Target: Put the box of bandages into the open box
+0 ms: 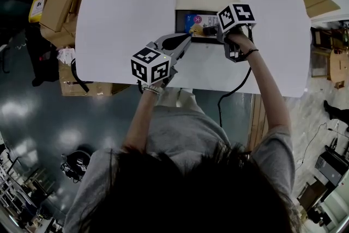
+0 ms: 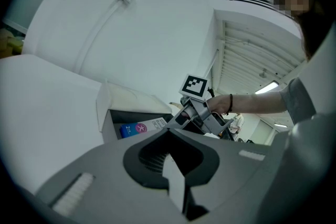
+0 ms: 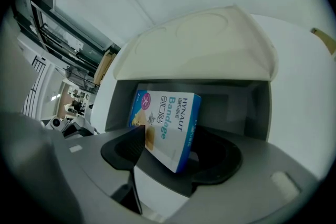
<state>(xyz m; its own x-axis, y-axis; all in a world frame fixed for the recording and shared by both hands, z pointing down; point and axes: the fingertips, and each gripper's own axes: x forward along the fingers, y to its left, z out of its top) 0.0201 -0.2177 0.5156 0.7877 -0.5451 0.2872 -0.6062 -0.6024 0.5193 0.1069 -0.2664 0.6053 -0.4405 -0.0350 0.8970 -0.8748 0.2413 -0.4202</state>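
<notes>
My right gripper (image 1: 205, 30) stands wide, with the bandage box (image 3: 166, 124) loose between its jaws and already inside the open box (image 1: 180, 23) near the table's (image 1: 125, 19) far edge. It leans there, its long axis in line with the jaws, so I judge the way out is straight back along that line. My left gripper (image 1: 183, 41) is the farther one, shut and empty, at the open box's near rim
</notes>
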